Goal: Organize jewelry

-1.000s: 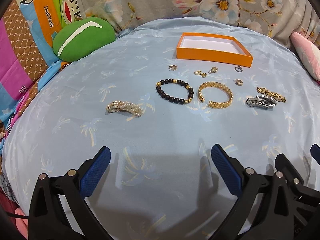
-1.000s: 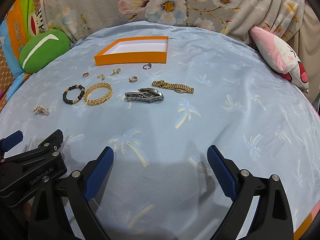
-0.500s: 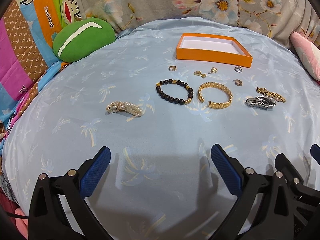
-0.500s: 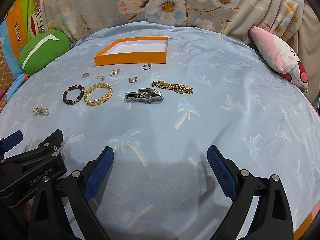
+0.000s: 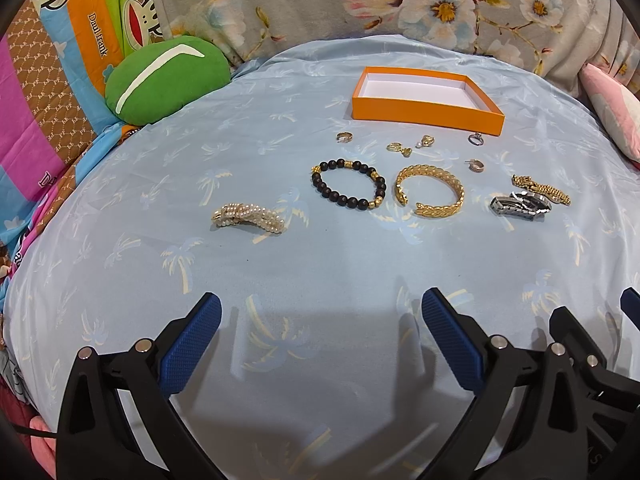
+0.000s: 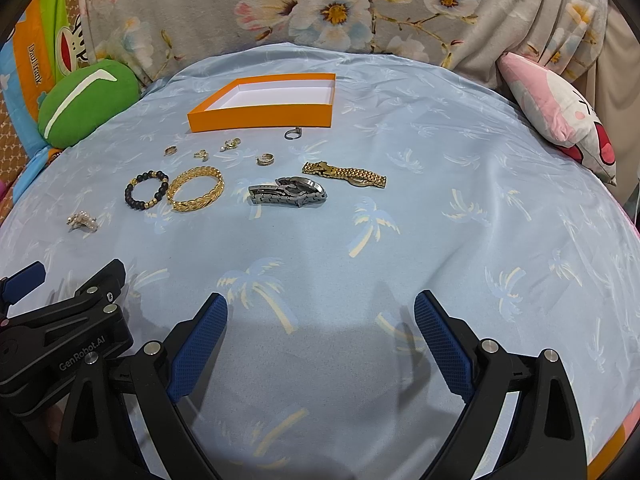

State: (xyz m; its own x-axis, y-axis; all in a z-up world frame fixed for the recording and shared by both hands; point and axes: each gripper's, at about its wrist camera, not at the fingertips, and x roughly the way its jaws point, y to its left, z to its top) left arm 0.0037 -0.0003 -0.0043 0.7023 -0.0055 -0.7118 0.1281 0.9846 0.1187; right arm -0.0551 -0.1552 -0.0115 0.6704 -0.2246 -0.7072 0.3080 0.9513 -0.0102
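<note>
Both grippers, left (image 5: 320,316) and right (image 6: 320,314), hover with jaws spread wide and empty, well short of the orange box (image 5: 426,101). Bracelets, watches and tiny rings (image 5: 344,136) lie just before the box; the rings could easily slip from wide pads into the soft bedsheet (image 5: 320,264).

The left gripper (image 5: 320,324) hangs low over the near part of the pale blue palm-print sheet (image 5: 280,264), jaws spread wide with nothing between them. Farther off lie a pearl bracelet (image 5: 250,218) at left, a black bead bracelet (image 5: 349,182), a gold bangle (image 5: 430,190) and two watches (image 5: 528,198) at right. Beyond them small rings (image 5: 400,147) sit just before the orange box (image 5: 426,114).
</note>
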